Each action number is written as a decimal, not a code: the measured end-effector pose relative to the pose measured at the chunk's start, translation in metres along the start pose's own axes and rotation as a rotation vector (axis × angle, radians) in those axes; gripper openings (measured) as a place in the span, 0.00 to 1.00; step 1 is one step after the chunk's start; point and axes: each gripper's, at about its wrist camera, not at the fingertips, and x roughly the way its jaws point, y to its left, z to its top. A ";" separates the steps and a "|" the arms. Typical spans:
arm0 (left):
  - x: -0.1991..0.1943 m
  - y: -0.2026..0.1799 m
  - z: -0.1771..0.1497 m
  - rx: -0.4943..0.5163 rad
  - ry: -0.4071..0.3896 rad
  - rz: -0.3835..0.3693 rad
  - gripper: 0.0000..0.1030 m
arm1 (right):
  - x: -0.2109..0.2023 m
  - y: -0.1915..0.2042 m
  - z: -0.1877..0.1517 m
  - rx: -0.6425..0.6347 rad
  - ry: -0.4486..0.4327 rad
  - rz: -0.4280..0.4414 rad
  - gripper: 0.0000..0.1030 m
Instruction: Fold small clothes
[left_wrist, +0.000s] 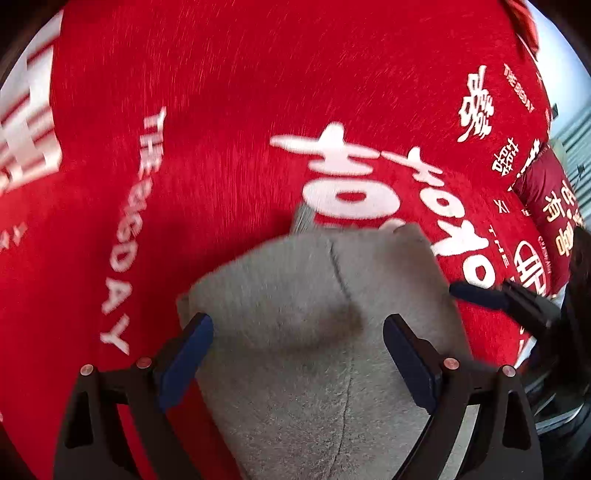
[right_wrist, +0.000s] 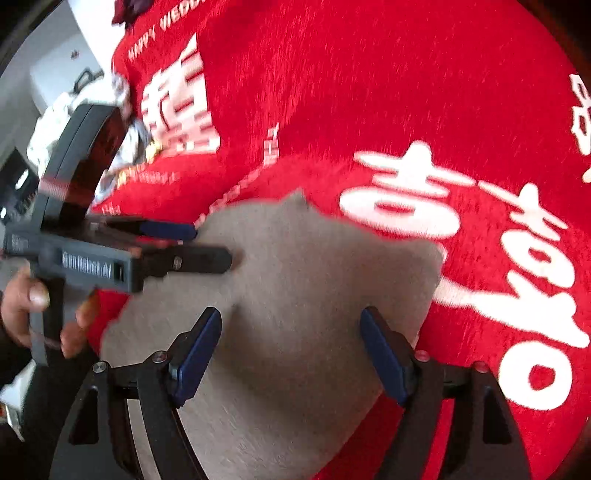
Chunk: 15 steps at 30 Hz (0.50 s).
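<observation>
A small grey garment (left_wrist: 288, 280) lies in a soft, layered heap on the red blanket (left_wrist: 221, 92), with a seam running down its middle. My left gripper (left_wrist: 297, 325) hovers over it, open, with the cloth below the pads and nothing pinched. In the right wrist view the same grey garment (right_wrist: 314, 258) fills the centre. My right gripper (right_wrist: 291, 317) is open above it, its blue pads clear of the cloth. The left gripper (right_wrist: 210, 245) reaches in from the left edge of the garment, held by a hand (right_wrist: 22, 299). The right gripper (left_wrist: 480, 290) shows at the garment's right edge.
The red blanket (right_wrist: 332, 74) carries large white characters and lettering and covers the whole surface. A dark red cushion (left_wrist: 550, 206) with gold characters sits at the right. White and dark items (right_wrist: 55, 122) lie past the blanket's left edge.
</observation>
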 end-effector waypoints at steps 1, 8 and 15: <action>0.000 -0.002 0.000 0.007 0.000 0.013 0.91 | 0.002 -0.002 0.005 0.007 0.000 -0.015 0.79; 0.025 0.002 -0.018 -0.014 0.076 0.096 0.92 | 0.039 -0.004 0.004 -0.019 0.122 -0.050 0.80; -0.016 -0.012 -0.036 0.050 -0.009 0.181 0.92 | -0.011 0.024 -0.016 -0.057 0.053 -0.056 0.81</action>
